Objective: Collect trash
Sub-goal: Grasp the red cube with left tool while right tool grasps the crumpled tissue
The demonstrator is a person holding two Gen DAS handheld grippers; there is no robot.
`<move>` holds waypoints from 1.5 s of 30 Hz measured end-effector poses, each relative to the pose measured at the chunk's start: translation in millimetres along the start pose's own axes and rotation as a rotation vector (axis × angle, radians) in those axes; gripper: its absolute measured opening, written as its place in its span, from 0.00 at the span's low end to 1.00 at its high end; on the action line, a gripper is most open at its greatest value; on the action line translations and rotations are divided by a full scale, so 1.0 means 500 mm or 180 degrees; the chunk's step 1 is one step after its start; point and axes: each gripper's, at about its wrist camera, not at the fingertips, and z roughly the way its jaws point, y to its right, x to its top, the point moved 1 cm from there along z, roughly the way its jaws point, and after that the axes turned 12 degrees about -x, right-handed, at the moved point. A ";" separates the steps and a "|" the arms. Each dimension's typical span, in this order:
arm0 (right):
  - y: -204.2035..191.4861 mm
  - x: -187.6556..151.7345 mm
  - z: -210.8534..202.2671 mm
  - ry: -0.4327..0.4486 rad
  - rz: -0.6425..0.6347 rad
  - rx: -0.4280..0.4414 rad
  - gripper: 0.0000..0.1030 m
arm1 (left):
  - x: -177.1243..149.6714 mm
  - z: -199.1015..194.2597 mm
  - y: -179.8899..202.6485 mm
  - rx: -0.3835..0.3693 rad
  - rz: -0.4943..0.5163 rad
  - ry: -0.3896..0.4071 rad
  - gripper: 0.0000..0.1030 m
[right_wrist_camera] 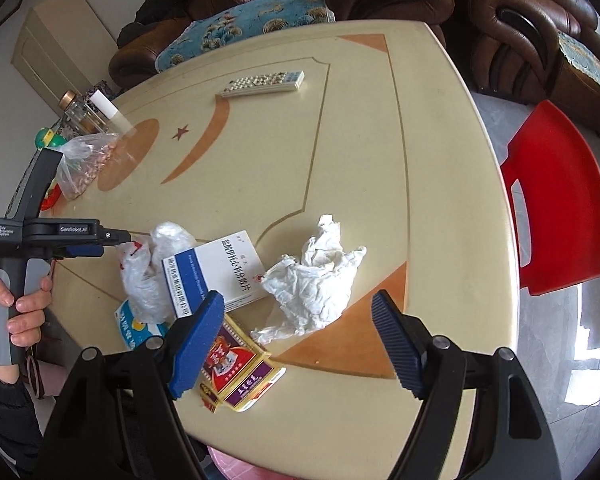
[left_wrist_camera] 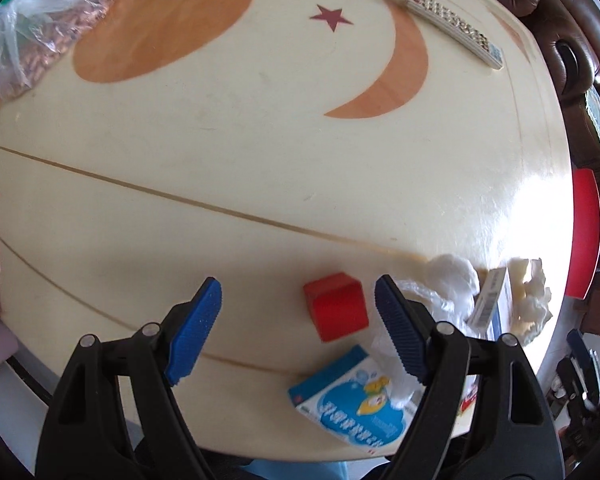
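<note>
Both grippers spread wide, nothing between the pads. Left gripper [left_wrist_camera: 298, 334] points down over the cream wooden table [left_wrist_camera: 260, 168], its blue pads either side of a red cube-shaped block [left_wrist_camera: 336, 310] but clear of it. Just below the block lies a small blue-and-white carton [left_wrist_camera: 350, 404]; a crumpled clear plastic bag [left_wrist_camera: 432, 300] sits right of the block, partly behind the right finger.

Right gripper [right_wrist_camera: 298, 344] hovers tilted over the trash pile near the table's front edge: a crumpled white tissue [right_wrist_camera: 312, 280] between its fingers, further out; a red-gold-purple cigarette pack [right_wrist_camera: 240, 372] beside its left pad; a white-and-blue medicine box [right_wrist_camera: 216, 276] touching the tissue.

Off-pile: white remote control [right_wrist_camera: 262, 83] at the far side, clear bag of pinkish nuts [left_wrist_camera: 44, 40] at the far left. A hand [right_wrist_camera: 8, 312] grips the left gripper's handle.
</note>
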 end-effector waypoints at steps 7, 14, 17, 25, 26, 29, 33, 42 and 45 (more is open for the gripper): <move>0.006 0.003 0.041 -0.0084 0.0020 -0.0025 0.72 | 0.014 0.045 0.009 -0.0016 -0.0060 -0.0085 0.75; 0.013 0.011 0.073 -0.0162 0.0144 0.0095 0.72 | 0.026 0.063 0.023 -0.0005 -0.0098 -0.0071 0.72; 0.006 0.013 0.085 -0.0191 0.0168 0.0165 0.72 | 0.026 0.065 0.027 0.0012 -0.0105 -0.0029 0.69; 0.008 0.017 0.109 -0.0199 0.0269 0.0269 0.72 | -0.016 0.072 0.048 0.0193 -0.0092 0.0071 0.62; 0.009 0.017 0.112 -0.0201 0.0285 0.0281 0.72 | -0.020 0.075 0.053 0.0236 -0.0070 0.0082 0.61; 0.012 0.015 0.120 -0.0218 0.0307 0.0314 0.72 | -0.022 0.075 0.057 0.0352 -0.0116 0.0145 0.53; 0.013 0.013 0.130 -0.0228 0.0344 0.0364 0.72 | -0.028 0.079 0.071 0.0383 -0.0157 0.0145 0.49; -0.012 0.022 0.146 -0.0224 0.0303 0.0419 0.50 | -0.018 0.082 0.096 0.0369 -0.0130 0.0118 0.28; -0.014 0.023 0.149 -0.0224 0.0288 0.0385 0.40 | -0.015 0.076 0.092 0.0268 -0.0124 0.0094 0.28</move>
